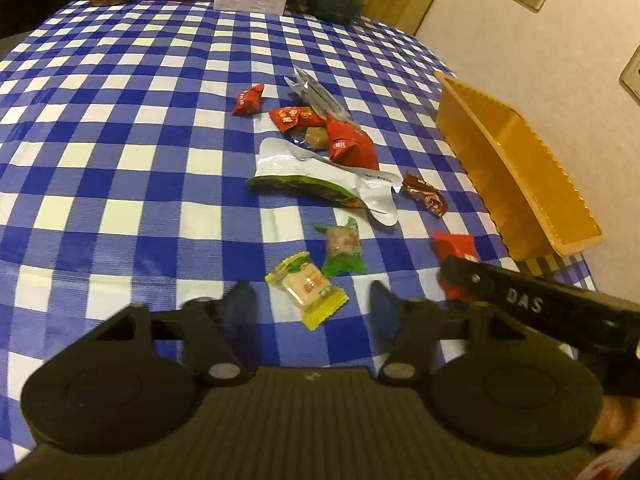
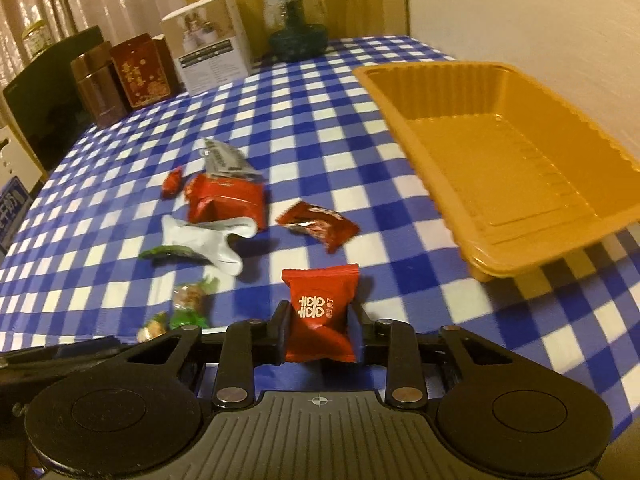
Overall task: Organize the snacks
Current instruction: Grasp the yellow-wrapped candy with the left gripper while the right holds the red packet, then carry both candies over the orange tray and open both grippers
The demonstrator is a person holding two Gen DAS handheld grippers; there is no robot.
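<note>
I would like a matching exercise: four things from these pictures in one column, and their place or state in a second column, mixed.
1. red packet
2. orange tray
3. yellow packet
4. glass jar

a. at the table's far edge
b. between the open left fingers
c. holds no snacks
d. clamped by the right gripper

Pairs: 1-d, 2-c, 3-b, 4-a

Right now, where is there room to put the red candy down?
The orange tray is bare inside. The cloth between the tray and the dark red wrapper is free too. Left of that wrapper, snacks crowd around the white pouch.
</note>
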